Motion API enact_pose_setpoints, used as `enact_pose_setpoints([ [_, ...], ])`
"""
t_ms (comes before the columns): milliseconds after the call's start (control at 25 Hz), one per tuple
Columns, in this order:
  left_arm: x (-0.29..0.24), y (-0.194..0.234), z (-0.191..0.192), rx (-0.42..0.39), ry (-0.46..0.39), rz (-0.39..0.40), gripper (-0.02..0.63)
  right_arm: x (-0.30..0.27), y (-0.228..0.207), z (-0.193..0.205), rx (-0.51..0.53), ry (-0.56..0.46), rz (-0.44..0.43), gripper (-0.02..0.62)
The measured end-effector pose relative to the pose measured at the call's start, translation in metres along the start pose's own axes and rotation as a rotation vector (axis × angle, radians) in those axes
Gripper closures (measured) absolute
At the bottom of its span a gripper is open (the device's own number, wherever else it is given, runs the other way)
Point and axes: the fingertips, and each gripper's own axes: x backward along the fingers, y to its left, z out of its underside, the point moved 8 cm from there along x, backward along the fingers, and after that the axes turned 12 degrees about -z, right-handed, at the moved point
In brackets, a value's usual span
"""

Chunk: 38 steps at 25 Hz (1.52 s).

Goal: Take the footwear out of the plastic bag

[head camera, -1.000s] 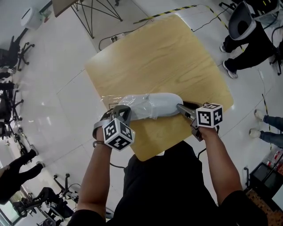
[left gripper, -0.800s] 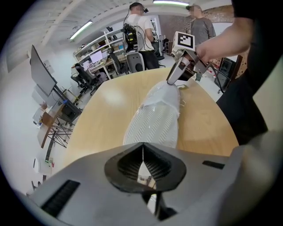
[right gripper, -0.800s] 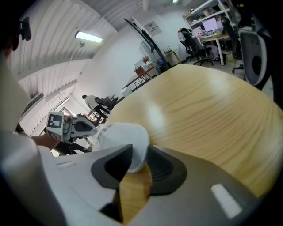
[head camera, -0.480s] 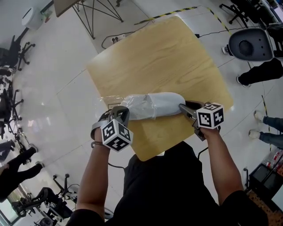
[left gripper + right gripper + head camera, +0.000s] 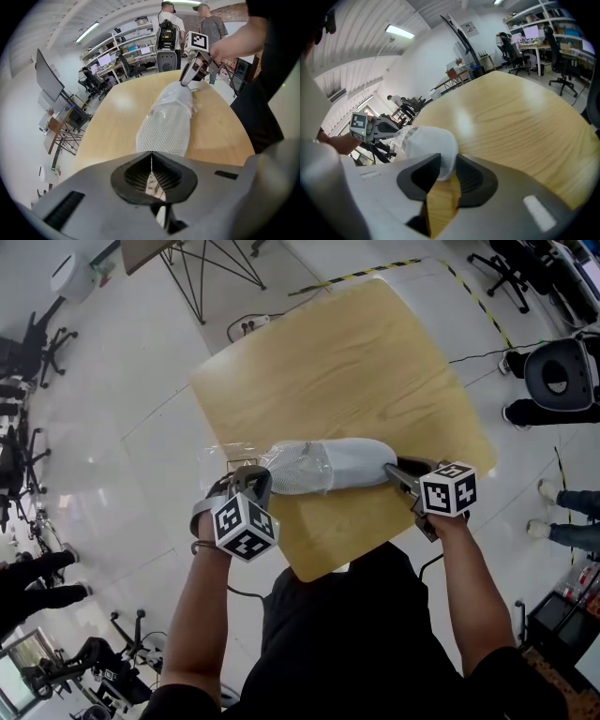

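Observation:
A pale grey shoe lies on its side across the near part of the wooden table. A clear plastic bag still wraps its left part. My left gripper is shut on the bag's crumpled end, and thin film shows between its closed jaws. The shoe's zigzag sole stretches away from them. My right gripper is shut on the shoe's bare right end. In the right gripper view the white shoe end sits pinched between the pads of that gripper, with the bag behind it.
The table's near edge is close under both grippers, with white floor all round. An office chair and a person's feet are at the right. Yellow-black tape runs past the far corner. More chairs stand at the left.
Both grips hold as before and the shoe lies in much the same place. At the right, the seated person has rolled away and the chair now shows from above.

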Motion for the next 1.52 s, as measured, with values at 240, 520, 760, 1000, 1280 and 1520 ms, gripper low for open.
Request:
enact_pose_setpoints([
  [240,0.005,0.002,0.004,-0.014,0.005,-0.013,0.595,0.003,0.003,0.004,0.008,0.003,0.006,0.49],
  [520,0.013,-0.002,0.01,-0.011,0.007,-0.023,0.595,0.006,0.009,0.012,0.011,0.008,0.01,0.493],
  [760,0.017,-0.003,0.015,-0.014,0.006,-0.025,0.595,0.005,0.013,0.018,0.01,0.011,0.007,0.495],
  [1000,0.021,-0.001,0.019,-0.018,0.013,-0.035,0.595,0.006,0.015,0.019,0.006,0.006,0.009,0.499],
  [1280,0.023,0.004,0.027,-0.017,0.025,-0.055,0.595,0.009,0.014,0.021,-0.006,-0.003,0.022,0.502],
  [1520,0.024,0.007,0.03,-0.009,0.034,-0.066,0.597,0.012,0.012,0.024,-0.033,-0.019,0.02,0.505],
])
